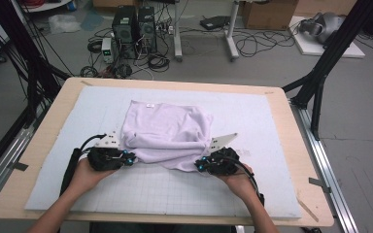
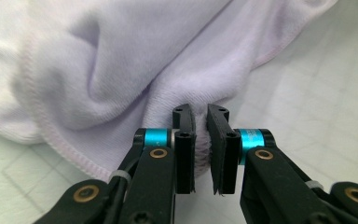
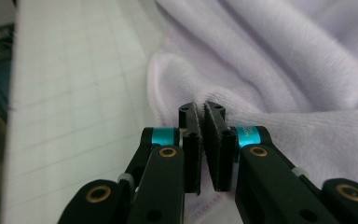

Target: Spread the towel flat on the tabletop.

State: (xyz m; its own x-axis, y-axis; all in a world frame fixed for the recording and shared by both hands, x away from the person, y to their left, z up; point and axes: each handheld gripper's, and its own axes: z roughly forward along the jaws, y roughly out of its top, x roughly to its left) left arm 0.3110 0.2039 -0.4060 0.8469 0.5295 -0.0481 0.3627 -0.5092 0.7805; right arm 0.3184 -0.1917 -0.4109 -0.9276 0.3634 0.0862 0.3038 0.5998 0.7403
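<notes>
**A:** What lay around the work?

**B:** A pale foam mat with a faint grid (image 1: 272,121) covered most of the wooden table (image 1: 43,141). Beyond the table's far edge, on the floor, stood two black computer towers (image 1: 135,26) among loose cables, and a cardboard box (image 1: 267,13) sat farther right. Black frame struts rose at both sides. Nothing stood between the claws and the cloth.

**A:** And the cloth itself?

**B:** The lilac towel (image 1: 167,128) lay bunched in the middle of the mat, its near edge hanging toward the person, a small white label on its far part.

**A:** The left claw?

**B:** The left claw (image 2: 200,142) was at the towel's near left corner, jaws nearly together, pinching a fold of the fabric between the pads; the stitched hem ran just beside it.

**A:** The right one?

**B:** The right claw (image 3: 202,140) sat at the near right corner, jaws drawn close, clamped on a fold of the towel too. Both hands rested low by the mat.
</notes>
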